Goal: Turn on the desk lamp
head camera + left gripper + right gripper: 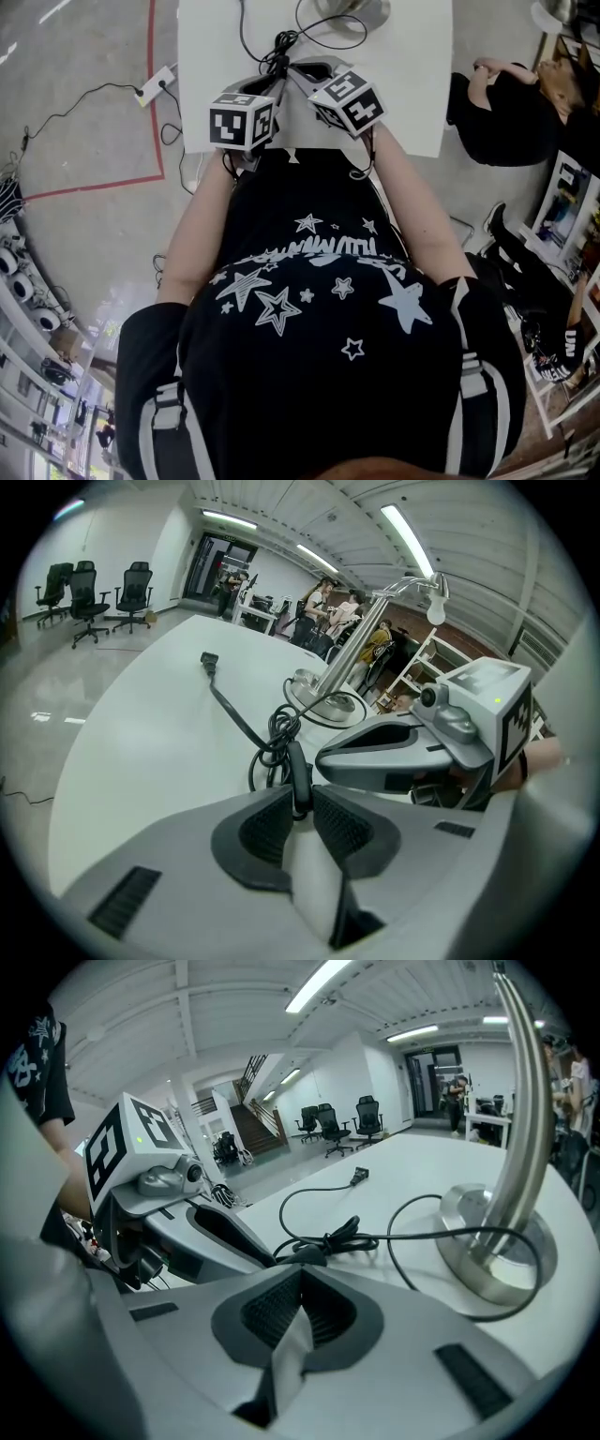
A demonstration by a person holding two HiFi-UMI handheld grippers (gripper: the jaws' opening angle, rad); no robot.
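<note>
The left tongs (301,797) are seen clamped on the black inline switch (298,766) of the cord (230,710), which is bunched just ahead of them on the white counter (131,752). The right tongs (302,1269) are pressed together with nothing gripped, their tips just beside that switch. The desk lamp (349,663) is stood beyond the bunched cord, ahead of both tongs.
</note>
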